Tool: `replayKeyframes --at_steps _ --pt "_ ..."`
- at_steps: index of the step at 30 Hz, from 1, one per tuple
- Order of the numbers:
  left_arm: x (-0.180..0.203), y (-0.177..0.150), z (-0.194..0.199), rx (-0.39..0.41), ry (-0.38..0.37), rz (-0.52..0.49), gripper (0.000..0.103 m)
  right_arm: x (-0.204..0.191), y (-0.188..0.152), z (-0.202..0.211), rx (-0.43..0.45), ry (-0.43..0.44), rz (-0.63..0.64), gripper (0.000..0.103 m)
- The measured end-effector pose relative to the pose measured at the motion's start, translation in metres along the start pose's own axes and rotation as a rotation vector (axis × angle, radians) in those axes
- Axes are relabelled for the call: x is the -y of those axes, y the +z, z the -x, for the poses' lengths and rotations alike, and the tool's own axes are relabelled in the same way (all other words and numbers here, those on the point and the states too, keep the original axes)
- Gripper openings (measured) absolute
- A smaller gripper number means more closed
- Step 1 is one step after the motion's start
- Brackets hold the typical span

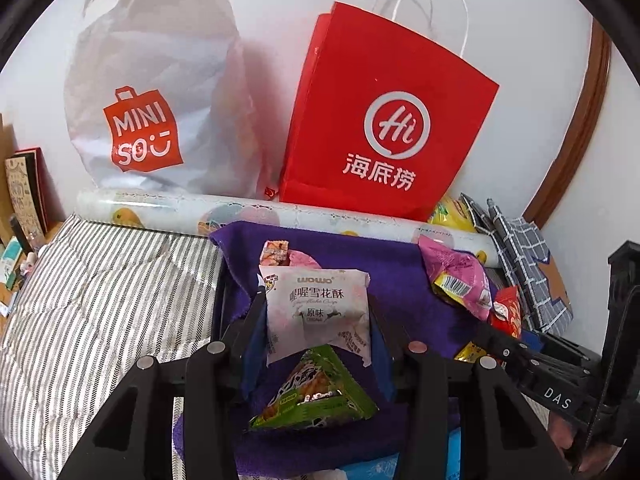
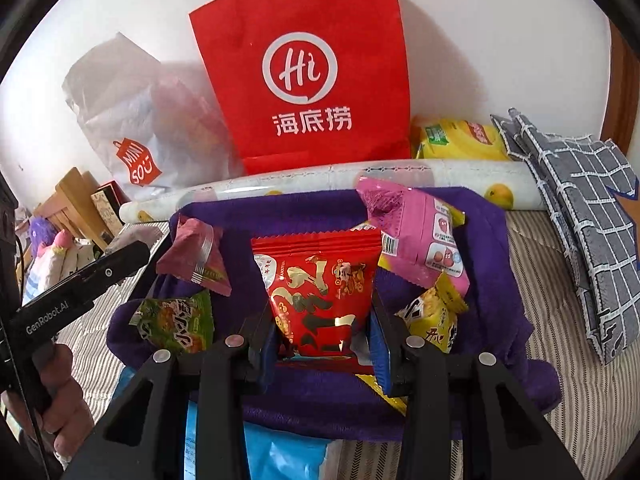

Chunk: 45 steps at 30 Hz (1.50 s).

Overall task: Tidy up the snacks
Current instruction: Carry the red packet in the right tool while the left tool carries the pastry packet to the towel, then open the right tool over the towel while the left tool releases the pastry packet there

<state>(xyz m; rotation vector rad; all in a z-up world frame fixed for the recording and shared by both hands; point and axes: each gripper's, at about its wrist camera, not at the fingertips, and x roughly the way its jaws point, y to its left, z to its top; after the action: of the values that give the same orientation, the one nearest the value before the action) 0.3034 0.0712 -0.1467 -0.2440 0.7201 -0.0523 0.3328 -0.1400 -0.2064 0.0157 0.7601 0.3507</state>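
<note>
Snacks lie on a purple cloth (image 1: pixel 328 248) on a striped bed. My left gripper (image 1: pixel 316 316) is shut on a white snowflake-crisp packet (image 1: pixel 318 312), held upright above a green triangular snack (image 1: pixel 316 396). My right gripper (image 2: pixel 322 320) is shut on a red snack packet (image 2: pixel 320 296) and holds it above the purple cloth (image 2: pixel 304 396). Around it lie a green snack (image 2: pixel 176 328), a maroon triangular packet (image 2: pixel 196 260), a pink packet (image 2: pixel 420 228) and a yellow packet (image 2: pixel 432 316). The pink packet also shows in the left wrist view (image 1: pixel 456 276).
A red paper bag (image 1: pixel 384 120) (image 2: pixel 304 68) and a white Miniso bag (image 1: pixel 152 92) (image 2: pixel 132 120) lean on the wall behind a rolled fruit-print sheet (image 1: pixel 248 212) (image 2: pixel 400 176). A grey checked cloth (image 2: pixel 580 208) lies right. A yellow chip bag (image 2: pixel 456 140) sits behind the roll.
</note>
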Motion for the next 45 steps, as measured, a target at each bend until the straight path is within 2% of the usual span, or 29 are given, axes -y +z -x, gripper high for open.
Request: replayKeyframes --at_steps 12,45 --pt "0.006 -0.006 -0.012 -0.048 0.006 -0.025 0.045 -0.003 0.0 -0.002 -0.022 -0.009 0.014 0.039" --pt "0.007 -0.01 -0.018 -0.085 -0.015 -0.025 0.049 0.004 -0.001 -0.013 -0.071 -0.066 0.0 0.04"
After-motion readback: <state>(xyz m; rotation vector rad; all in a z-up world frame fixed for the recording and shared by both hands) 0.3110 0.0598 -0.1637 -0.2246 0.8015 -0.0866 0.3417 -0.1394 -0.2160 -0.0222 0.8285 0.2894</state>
